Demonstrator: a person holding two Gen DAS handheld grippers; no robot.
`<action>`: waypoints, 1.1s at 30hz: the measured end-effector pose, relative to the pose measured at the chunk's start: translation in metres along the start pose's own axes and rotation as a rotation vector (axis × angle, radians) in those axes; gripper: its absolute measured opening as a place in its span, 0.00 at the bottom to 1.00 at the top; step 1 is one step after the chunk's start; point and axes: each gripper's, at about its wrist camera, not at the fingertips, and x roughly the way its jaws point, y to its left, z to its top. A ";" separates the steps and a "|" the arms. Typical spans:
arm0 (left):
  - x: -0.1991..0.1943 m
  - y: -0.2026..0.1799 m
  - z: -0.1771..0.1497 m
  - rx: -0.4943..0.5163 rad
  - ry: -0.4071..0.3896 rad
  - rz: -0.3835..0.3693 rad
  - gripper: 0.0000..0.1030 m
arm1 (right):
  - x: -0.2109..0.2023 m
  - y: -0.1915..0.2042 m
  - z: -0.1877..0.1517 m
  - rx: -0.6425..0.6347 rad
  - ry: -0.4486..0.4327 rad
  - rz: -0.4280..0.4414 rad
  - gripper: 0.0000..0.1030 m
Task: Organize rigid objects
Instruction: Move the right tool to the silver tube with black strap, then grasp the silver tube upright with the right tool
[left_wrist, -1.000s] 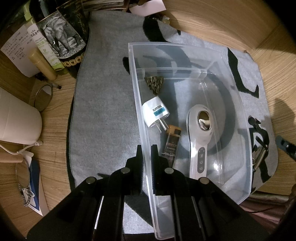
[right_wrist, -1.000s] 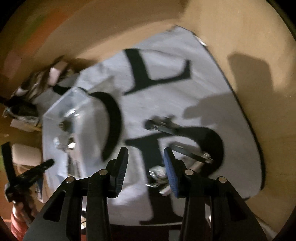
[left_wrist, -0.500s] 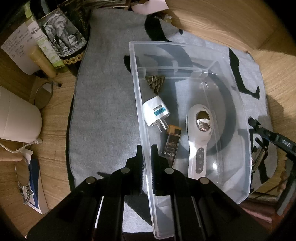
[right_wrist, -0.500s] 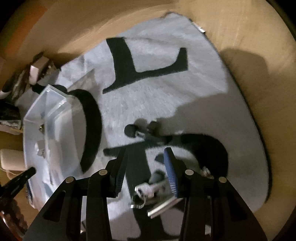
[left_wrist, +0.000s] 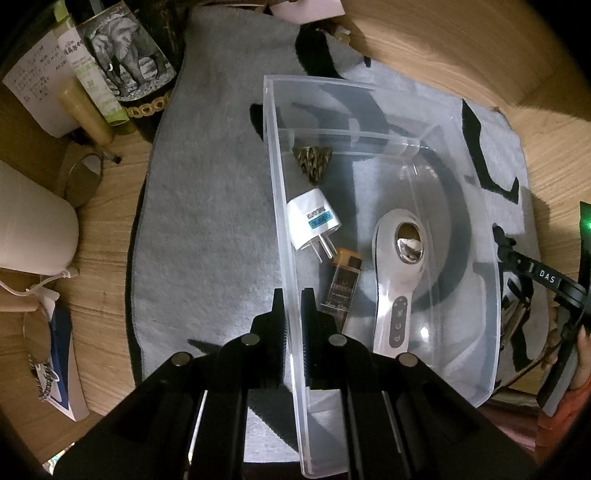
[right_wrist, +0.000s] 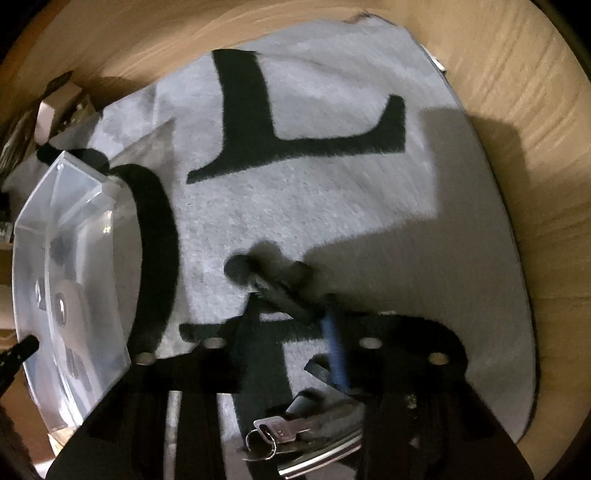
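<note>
Wooden tabletop carries a grey mat printed with black letters, and a clear plastic bin sits on the mat. 4 items already lie inside: a patterned cone-shaped piece, a white plug adapter, a small dark bottle and a white handheld device. The left gripper is pinched tight on the bin's near-left wall, steadying it. Beside the bin's right wall, on the mat, a black clip-like tool, keys and a metal piece remain. The right gripper is closing its jaws around the black tool, not visibly pressing yet. Roughly half seems sorted.
</note>
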 end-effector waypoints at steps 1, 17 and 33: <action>0.000 0.000 0.000 0.001 -0.001 0.001 0.06 | -0.001 0.002 0.000 -0.010 -0.006 0.001 0.26; -0.003 0.004 -0.005 0.016 -0.008 -0.029 0.06 | -0.072 0.045 -0.018 -0.036 -0.124 0.094 0.26; -0.003 0.000 -0.006 0.054 -0.025 -0.026 0.06 | -0.089 0.123 -0.037 -0.198 -0.131 0.209 0.27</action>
